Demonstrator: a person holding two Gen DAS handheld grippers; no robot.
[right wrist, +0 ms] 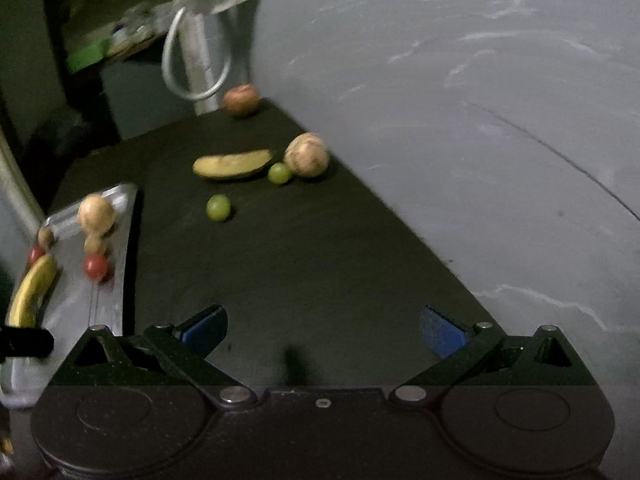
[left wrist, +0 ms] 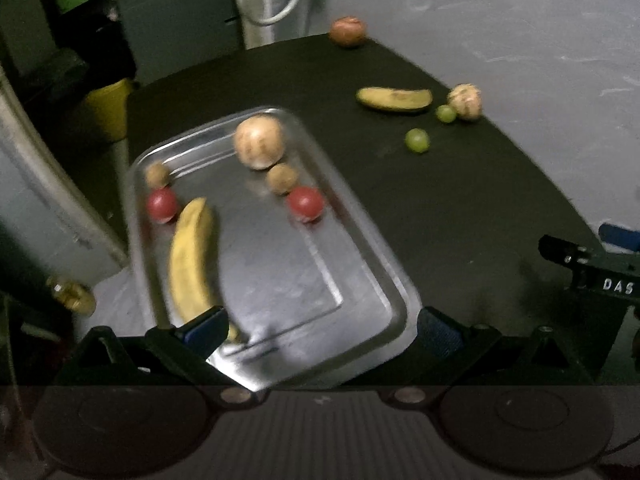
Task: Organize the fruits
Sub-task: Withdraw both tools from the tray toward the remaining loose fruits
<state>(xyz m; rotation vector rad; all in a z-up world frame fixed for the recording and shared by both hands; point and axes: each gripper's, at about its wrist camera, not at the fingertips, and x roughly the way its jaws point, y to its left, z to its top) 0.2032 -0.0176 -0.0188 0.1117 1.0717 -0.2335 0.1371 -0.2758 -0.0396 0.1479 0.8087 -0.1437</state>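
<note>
A steel tray (left wrist: 360, 264) lies on the dark table and holds a banana (left wrist: 192, 256), a pale round fruit (left wrist: 260, 142), two small brown fruits and two red fruits (left wrist: 306, 203). My left gripper (left wrist: 320, 330) is open and empty above the tray's near end. On the table beyond lie a second banana (right wrist: 232, 165), two green grapes (right wrist: 218, 207), a pale round fruit (right wrist: 306, 155) and a reddish fruit (right wrist: 241, 99). My right gripper (right wrist: 324, 330) is open and empty over bare table, right of the tray (right wrist: 120, 280).
The dark table (right wrist: 320, 248) ends at a grey wall (right wrist: 480, 120) on the right. A white pipe with a hanging cable loop (right wrist: 192, 68) stands behind the far edge. A yellow container (left wrist: 108, 104) sits left of the table.
</note>
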